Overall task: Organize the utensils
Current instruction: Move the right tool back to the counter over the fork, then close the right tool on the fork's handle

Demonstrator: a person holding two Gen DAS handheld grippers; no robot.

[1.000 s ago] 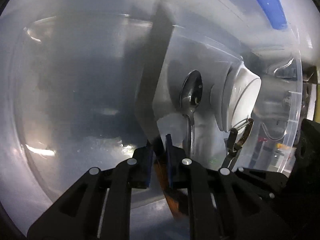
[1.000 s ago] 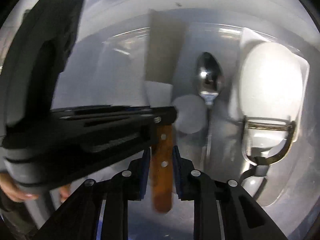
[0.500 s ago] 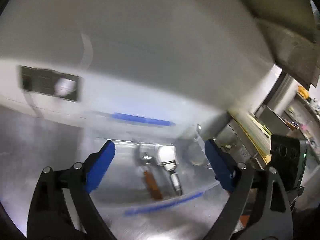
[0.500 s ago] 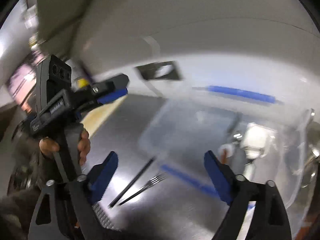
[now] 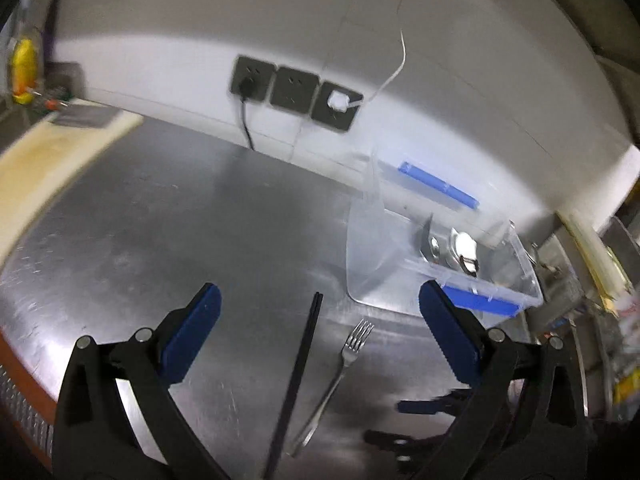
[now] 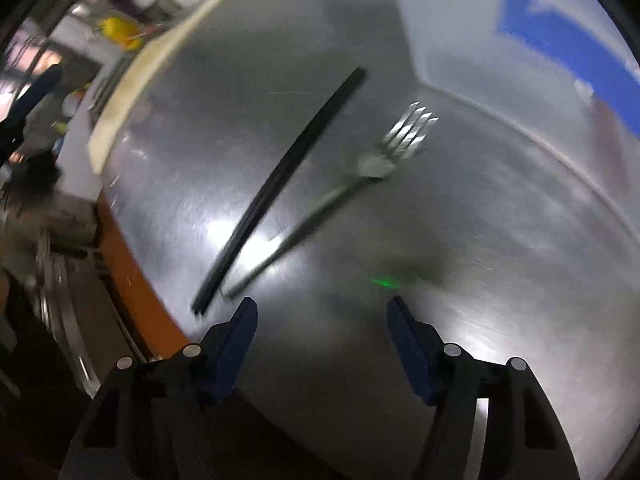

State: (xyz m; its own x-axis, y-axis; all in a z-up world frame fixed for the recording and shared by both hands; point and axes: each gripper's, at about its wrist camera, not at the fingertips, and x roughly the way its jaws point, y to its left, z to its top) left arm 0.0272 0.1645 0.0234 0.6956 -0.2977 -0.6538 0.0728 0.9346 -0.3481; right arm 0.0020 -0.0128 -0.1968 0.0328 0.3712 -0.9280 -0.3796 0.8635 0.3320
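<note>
A pair of black chopsticks and a silver fork lie side by side on the steel counter; both also show in the right wrist view, chopsticks left of the fork. A clear plastic bin with blue latches stands at the right, holding a cleaver, a spoon and a white peeler. My left gripper is open and empty, above the counter over the chopsticks and fork. My right gripper is open and empty, low over the counter just short of the utensils' near ends.
The steel counter runs to a white wall with dark sockets. A pale cutting board lies at the far left. The counter's orange front edge is close on the left of the right wrist view. The bin's corner fills its upper right.
Both grippers let go of the cleaver inside the bin, opened, and pulled back out. They now hang over the counter by the chopsticks and fork.
</note>
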